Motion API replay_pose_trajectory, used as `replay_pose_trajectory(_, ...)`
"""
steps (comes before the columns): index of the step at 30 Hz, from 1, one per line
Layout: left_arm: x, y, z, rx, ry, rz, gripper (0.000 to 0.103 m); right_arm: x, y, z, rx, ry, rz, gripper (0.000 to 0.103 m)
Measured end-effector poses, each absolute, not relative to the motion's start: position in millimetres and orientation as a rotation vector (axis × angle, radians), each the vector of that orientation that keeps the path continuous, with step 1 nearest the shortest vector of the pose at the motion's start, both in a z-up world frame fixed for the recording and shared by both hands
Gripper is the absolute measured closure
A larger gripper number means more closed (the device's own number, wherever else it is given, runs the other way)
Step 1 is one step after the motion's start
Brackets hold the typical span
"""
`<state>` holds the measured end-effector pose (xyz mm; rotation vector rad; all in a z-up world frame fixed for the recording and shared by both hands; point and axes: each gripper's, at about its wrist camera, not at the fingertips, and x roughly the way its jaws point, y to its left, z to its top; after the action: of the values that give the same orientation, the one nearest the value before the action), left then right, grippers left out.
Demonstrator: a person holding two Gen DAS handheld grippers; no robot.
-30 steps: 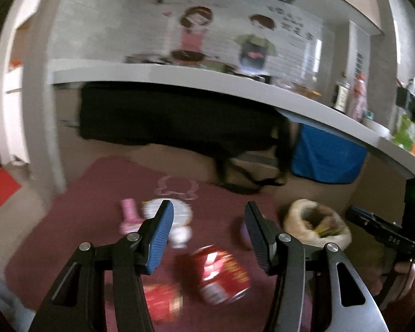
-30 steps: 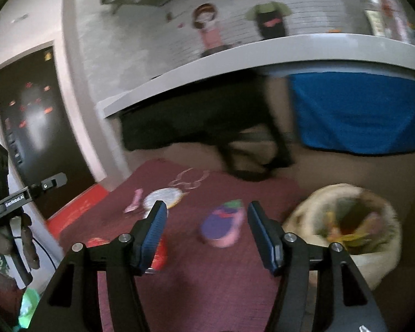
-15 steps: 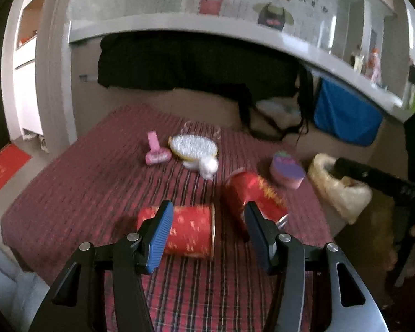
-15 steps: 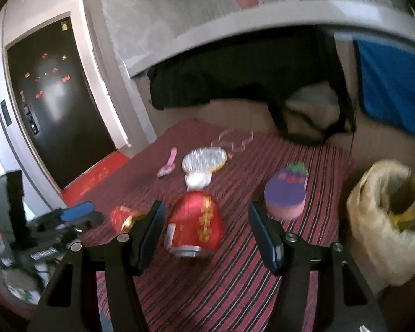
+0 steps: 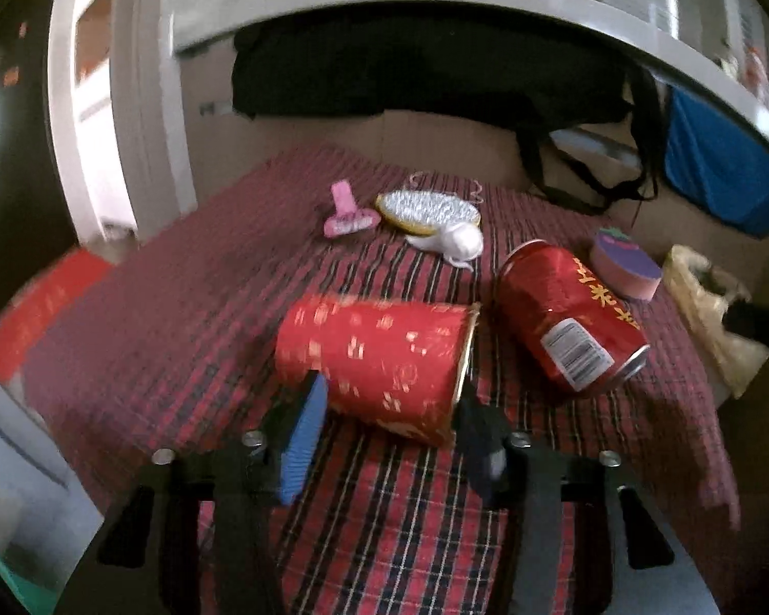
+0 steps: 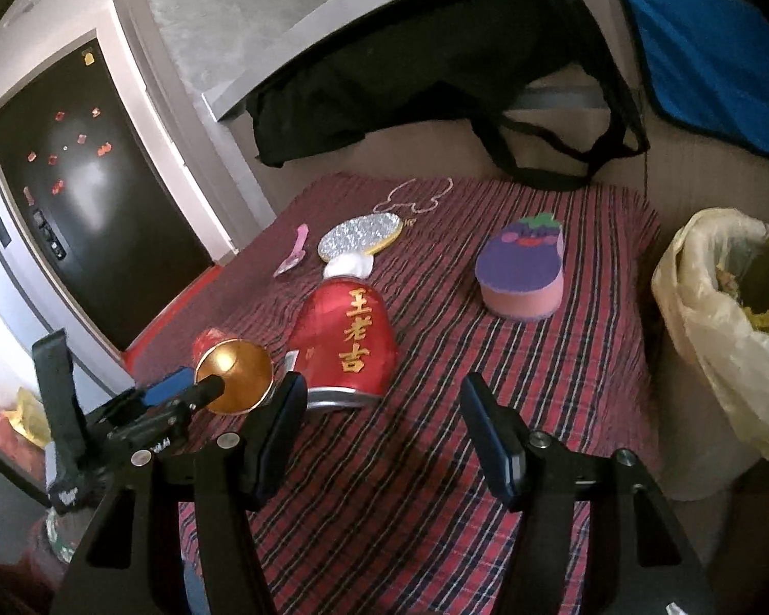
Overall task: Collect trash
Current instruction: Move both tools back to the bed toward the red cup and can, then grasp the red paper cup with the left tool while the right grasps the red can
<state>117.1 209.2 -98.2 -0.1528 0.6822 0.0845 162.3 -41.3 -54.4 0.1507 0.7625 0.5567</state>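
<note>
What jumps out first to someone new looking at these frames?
Two red items lying on their sides on the striped cloth: a paper cup between the closing left gripper fingers, and a drink can just ahead of the open right gripper. A lined trash bin stands off the cloth's right edge.

Red cans (image 5: 569, 318), red-black plaid cloth (image 5: 179, 318)
</note>
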Motion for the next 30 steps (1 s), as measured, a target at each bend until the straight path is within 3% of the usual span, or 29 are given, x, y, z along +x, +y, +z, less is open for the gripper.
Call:
replay_pose_trajectory(3,118.5,227.1,-104.1,-0.267,0.711,0.067,0.085,160.9,-36.7,-60.9,0.147,0.779,0.571,0.044)
replay_pose_trajectory(6,105.6,242.4,-100.4,-0.301,0.655,0.097,0.091,158.1,-28.1,-66.5,0.121,0.786,0.586,0.044)
replay_pose_trajectory(18,68.6,291.8,-80.6,-0.386,0.486,0.144,0.098,176.2,15.2,-56.8,0.056,0.759,0.609,0.044)
replay_pose_trajectory(30,75.8,295.7,-98.7,-0.412,0.551,0.118,0.098,236.0,41.4,-90.6,0.029,0.881,0.622,0.039)
